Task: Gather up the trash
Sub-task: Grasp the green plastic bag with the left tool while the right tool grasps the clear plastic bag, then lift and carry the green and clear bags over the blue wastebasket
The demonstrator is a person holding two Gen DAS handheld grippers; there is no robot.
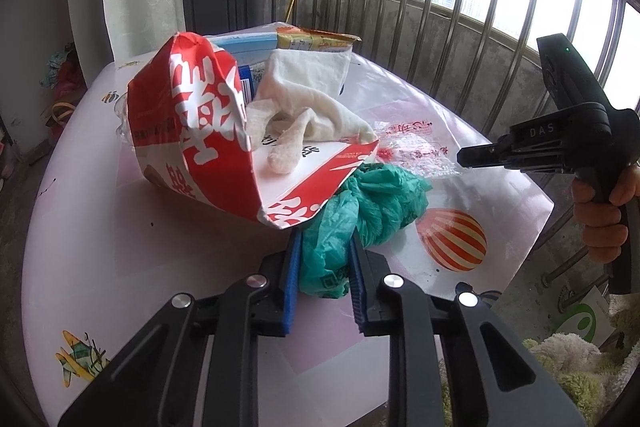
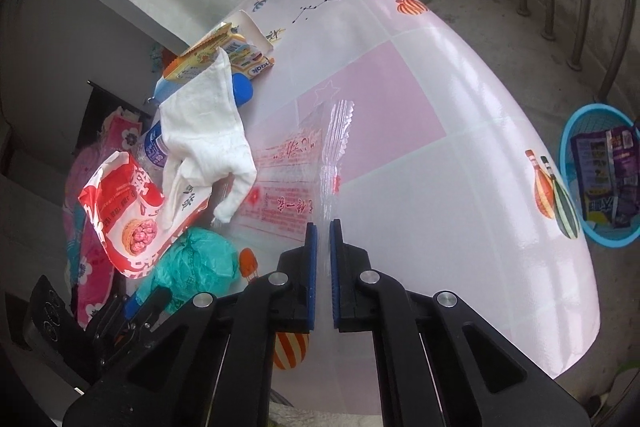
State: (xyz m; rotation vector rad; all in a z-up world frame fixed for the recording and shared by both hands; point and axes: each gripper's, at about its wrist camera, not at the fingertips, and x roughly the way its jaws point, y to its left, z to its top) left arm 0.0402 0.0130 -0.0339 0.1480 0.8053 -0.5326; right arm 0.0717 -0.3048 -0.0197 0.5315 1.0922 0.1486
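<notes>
A crumpled green plastic bag [image 1: 360, 223] lies on the pink table [image 1: 120, 247], and my left gripper [image 1: 324, 243] has its fingers on either side of it, closed on its near end. It also shows in the right wrist view [image 2: 196, 263]. A red and white paper bag [image 1: 208, 131] lies behind it with a white cloth [image 1: 304, 103] draped on it. A clear printed wrapper [image 2: 296, 179] lies flat on the table. My right gripper [image 2: 323, 227] is nearly shut and empty, its tips just over the wrapper's near edge.
A yellow snack packet [image 1: 316, 41] and a blue-capped bottle [image 2: 240, 91] lie at the back of the pile. A blue basket [image 2: 600, 179] with wrappers stands on the floor right of the table. Metal railings [image 1: 460, 7] run behind.
</notes>
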